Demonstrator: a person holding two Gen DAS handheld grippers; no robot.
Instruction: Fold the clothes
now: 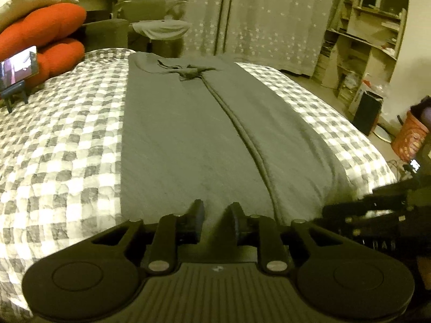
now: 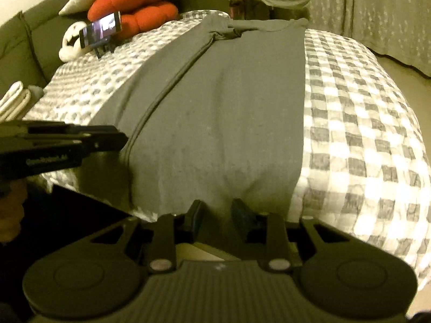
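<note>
A dark grey garment [image 1: 188,134] lies flat in a long strip on the checkered bedspread [image 1: 67,148], both sides folded to a middle seam, a bunched part at its far end. My left gripper [image 1: 216,215] is open at the garment's near hem, fingers a little apart with cloth between them. My right gripper [image 2: 215,212] is open at the same hem further right on the garment [image 2: 229,107]. Each gripper shows at the edge of the other's view: the right one [image 1: 377,210], the left one [image 2: 67,140].
Red cushions [image 1: 45,35] and a phone on a stand [image 1: 18,67] sit at the bed's far left. A curtain [image 1: 269,13] and a shelf unit [image 1: 363,40] stand beyond. Folded white cloth [image 2: 13,99] lies at the left. The checkered bedspread [image 2: 363,134] extends right.
</note>
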